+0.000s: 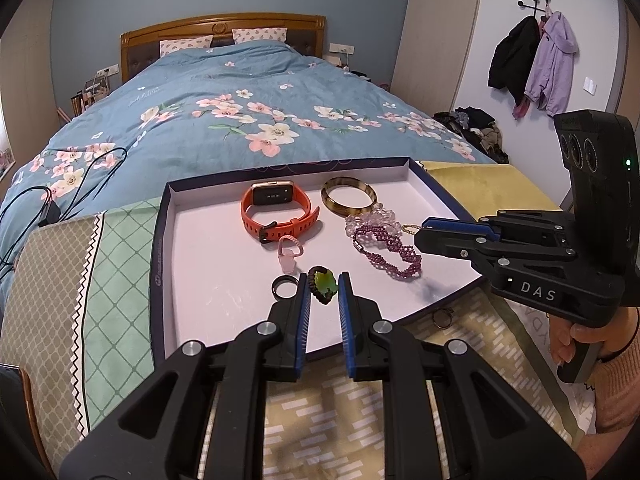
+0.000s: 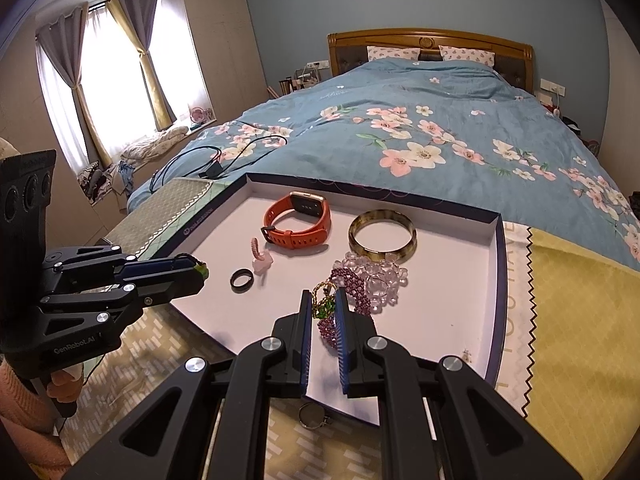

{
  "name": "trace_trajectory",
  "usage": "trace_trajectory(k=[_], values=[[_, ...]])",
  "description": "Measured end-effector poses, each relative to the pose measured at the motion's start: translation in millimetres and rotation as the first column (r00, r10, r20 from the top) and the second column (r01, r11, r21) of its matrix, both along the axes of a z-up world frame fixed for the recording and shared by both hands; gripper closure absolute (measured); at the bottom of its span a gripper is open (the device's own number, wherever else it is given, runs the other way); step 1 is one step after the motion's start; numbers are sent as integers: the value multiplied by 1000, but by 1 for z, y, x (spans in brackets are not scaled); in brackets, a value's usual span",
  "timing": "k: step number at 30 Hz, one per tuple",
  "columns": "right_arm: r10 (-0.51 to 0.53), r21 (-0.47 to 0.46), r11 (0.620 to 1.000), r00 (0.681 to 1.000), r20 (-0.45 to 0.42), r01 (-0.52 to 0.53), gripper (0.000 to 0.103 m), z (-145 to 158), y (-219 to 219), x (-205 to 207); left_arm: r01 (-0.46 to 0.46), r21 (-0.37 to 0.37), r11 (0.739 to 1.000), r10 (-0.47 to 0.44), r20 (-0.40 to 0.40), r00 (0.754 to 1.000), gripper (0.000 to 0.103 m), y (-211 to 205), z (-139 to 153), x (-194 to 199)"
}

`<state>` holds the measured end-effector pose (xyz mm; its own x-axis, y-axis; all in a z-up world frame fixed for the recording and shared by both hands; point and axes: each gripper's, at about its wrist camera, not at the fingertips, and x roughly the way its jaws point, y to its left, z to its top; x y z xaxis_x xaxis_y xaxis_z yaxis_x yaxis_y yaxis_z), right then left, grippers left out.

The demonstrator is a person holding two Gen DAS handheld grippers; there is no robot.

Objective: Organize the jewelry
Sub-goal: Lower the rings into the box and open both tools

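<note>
A shallow white tray [image 1: 208,240] [image 2: 448,320] holds an orange watch [image 1: 276,210] [image 2: 298,220], a brown bangle [image 1: 349,196] [image 2: 382,236], a clear bead bracelet [image 1: 370,220] [image 2: 380,280], a purple bead bracelet [image 1: 388,250] [image 2: 352,284], a pink charm [image 1: 289,254] [image 2: 262,256] and a black ring [image 1: 285,286] [image 2: 241,280]. My left gripper [image 1: 323,284] [image 2: 202,270] is open around a green pendant on a dark cord [image 1: 325,285]. My right gripper [image 2: 323,300] [image 1: 418,236] is open around a gold chain with green beads [image 2: 323,300].
A metal ring [image 1: 442,317] [image 2: 314,414] lies on the patterned cloth [image 1: 320,412] just outside the tray's near edge. The bed with a blue floral duvet [image 1: 240,112] lies behind the tray. Black cables [image 1: 60,196] lie on the duvet at left.
</note>
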<state>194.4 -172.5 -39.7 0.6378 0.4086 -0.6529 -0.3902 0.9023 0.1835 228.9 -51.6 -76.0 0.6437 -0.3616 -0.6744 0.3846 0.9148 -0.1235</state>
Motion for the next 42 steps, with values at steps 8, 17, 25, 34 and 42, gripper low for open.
trace_trajectory(k=[8,17,25,34,42], values=[[-7,-11,1000,1000,-30,6,93,-8,1,6,-1,24,1000,2,-22,1000,89,-5,-8,9],[-12,-23,1000,999,-45,11,93,-12,2,10,-2,31,1000,4,-35,999,89,-7,-11,15],[-13,-33,999,999,-53,12,93,-14,5,15,-5,38,999,7,-51,999,89,-8,-16,19],[-16,-44,999,998,-66,13,93,-17,6,20,-9,33,999,11,-70,997,89,-8,-21,25],[-20,-44,999,997,-74,17,93,-19,7,23,-7,36,999,10,-87,996,88,-11,-26,30]])
